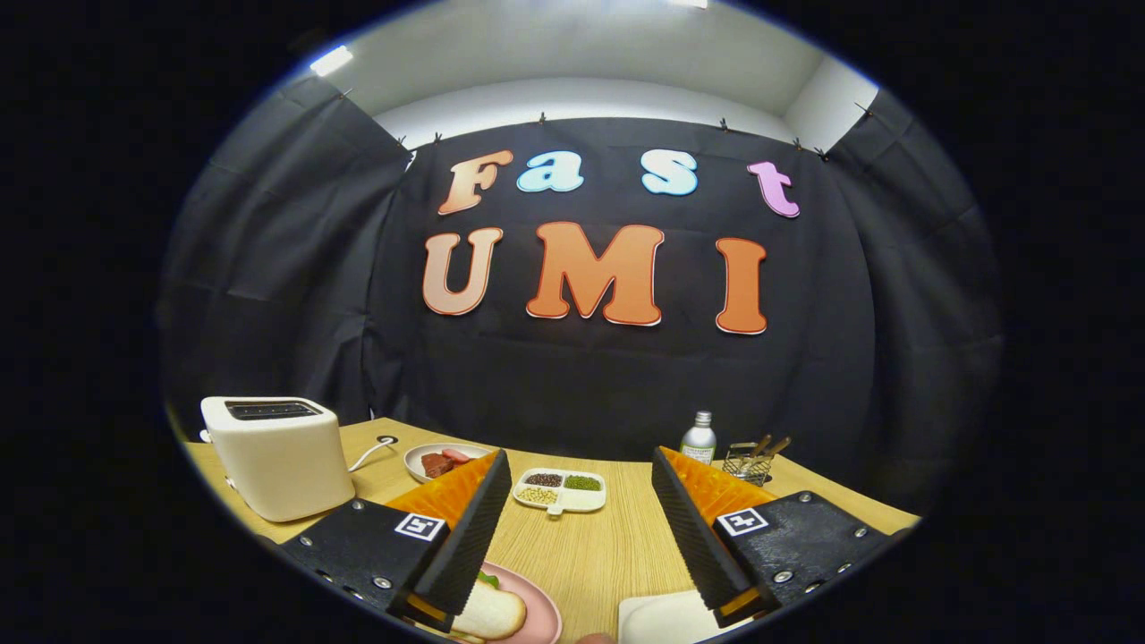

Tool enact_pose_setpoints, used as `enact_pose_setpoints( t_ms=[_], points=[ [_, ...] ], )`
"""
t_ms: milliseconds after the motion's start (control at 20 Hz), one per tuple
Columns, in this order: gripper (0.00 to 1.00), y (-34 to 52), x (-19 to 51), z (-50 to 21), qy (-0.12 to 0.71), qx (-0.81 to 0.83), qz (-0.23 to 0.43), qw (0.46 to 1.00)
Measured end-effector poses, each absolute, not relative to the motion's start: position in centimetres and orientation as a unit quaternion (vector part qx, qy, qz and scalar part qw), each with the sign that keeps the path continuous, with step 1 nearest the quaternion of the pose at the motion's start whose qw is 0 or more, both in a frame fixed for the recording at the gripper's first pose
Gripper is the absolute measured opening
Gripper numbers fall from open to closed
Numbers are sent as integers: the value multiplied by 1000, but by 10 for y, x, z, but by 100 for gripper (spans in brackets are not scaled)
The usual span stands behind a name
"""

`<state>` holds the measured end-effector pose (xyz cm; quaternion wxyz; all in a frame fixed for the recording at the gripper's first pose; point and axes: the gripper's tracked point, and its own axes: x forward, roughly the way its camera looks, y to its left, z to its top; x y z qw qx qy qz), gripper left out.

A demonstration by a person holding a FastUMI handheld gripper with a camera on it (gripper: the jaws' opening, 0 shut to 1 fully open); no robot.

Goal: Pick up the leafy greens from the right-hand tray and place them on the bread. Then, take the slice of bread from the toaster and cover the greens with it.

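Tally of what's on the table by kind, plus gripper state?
Appliances: 1, the toaster
Plates and trays: 4, the pink plate, the white tray, the meat plate, the divided dish
Bottles: 1, the bottle
Wire baskets: 1, the wire basket
Total: 7
The gripper is open above the wooden table, holding nothing.

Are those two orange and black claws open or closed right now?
Open. The gripper has its fingers spread wide apart, with bare wooden table showing between them and nothing held.
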<state>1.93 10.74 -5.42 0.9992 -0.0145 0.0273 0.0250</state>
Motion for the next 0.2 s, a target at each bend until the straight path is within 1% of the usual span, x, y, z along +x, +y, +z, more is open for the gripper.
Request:
enact_pose_setpoints(
  t_ms=[200],
  points=[
    [95,108,19,-54,15,-17,15,1000]
  ],
)
